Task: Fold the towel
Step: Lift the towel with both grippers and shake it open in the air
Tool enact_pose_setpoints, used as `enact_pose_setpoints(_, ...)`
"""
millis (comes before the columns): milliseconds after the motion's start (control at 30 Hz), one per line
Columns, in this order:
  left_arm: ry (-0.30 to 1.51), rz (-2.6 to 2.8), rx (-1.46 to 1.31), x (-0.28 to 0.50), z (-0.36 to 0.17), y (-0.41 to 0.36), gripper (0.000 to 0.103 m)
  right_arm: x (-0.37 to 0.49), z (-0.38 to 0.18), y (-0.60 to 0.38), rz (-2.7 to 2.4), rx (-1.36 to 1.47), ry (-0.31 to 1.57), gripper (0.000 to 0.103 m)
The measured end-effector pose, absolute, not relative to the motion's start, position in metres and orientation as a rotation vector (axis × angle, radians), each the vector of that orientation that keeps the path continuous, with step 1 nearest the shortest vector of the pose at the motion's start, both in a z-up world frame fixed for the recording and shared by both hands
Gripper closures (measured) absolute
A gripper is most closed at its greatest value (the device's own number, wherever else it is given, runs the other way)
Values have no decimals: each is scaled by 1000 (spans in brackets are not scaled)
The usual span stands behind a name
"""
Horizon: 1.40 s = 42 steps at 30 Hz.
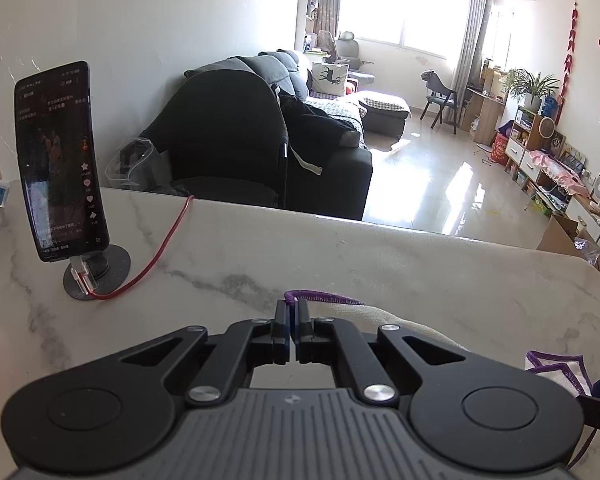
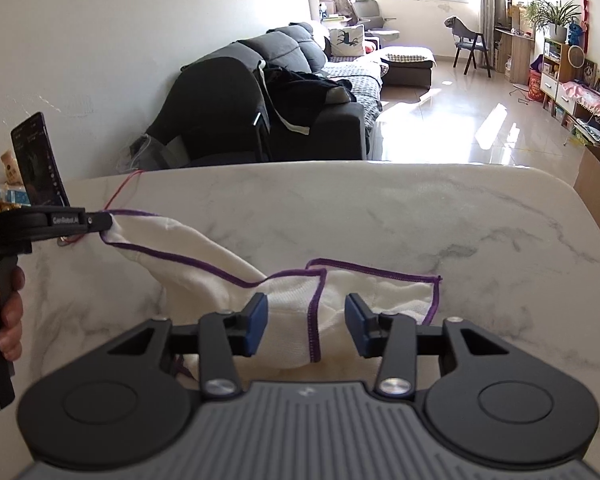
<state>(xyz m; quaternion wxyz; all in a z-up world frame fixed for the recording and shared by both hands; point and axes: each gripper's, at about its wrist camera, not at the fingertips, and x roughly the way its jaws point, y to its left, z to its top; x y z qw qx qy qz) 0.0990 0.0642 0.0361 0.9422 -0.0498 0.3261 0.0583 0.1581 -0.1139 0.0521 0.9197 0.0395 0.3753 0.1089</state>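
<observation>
Your left gripper (image 1: 291, 312) is clamped on the purple-stitched edge of the white woven towel with purple hem (image 2: 300, 296), pinching one corner just above the white marble-patterned tabletop (image 2: 380, 208). In the right wrist view that gripper (image 2: 106, 222) comes in from the left with your hand (image 2: 8, 312) around its dark handle, and the cloth slopes from the held corner down to the rest of the towel, which lies rumpled and partly doubled over on the table. Your right gripper (image 2: 306, 320) has its blue-padded fingers (image 2: 256, 322) apart, one on each side of a raised fold with a purple seam, neither pad pressing it. A black smartphone on a round stand (image 1: 60, 160) sits at the far left, a red cable (image 1: 156, 256) running from its base.
</observation>
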Motion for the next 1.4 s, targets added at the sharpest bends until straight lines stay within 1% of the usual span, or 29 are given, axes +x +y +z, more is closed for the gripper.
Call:
enact_pose_setpoints(67, 664, 118, -105, 100, 36, 65, 102, 162, 49, -111, 231, 81, 786, 89)
enact_pose_setpoints(167, 659, 117, -117, 102, 37, 68, 102, 160, 51, -110, 225, 76, 768, 95)
enact_pose_setpoints(367, 635, 105, -130, 108, 49, 67, 102, 156, 75, -117, 196, 57, 680, 96)
enact_pose_setpoints(833, 585, 62, -128, 147, 75, 44, 102, 187, 126, -135, 114, -16, 539, 96)
enact_pose_setpoints(1067, 592, 50, -129, 168, 77, 35, 102, 212, 134, -145, 71, -34, 523, 96)
enact_pose_setpoints(1400, 633, 27, -137, 206, 68, 22, 102, 247, 121, -156, -29, -59, 542, 96)
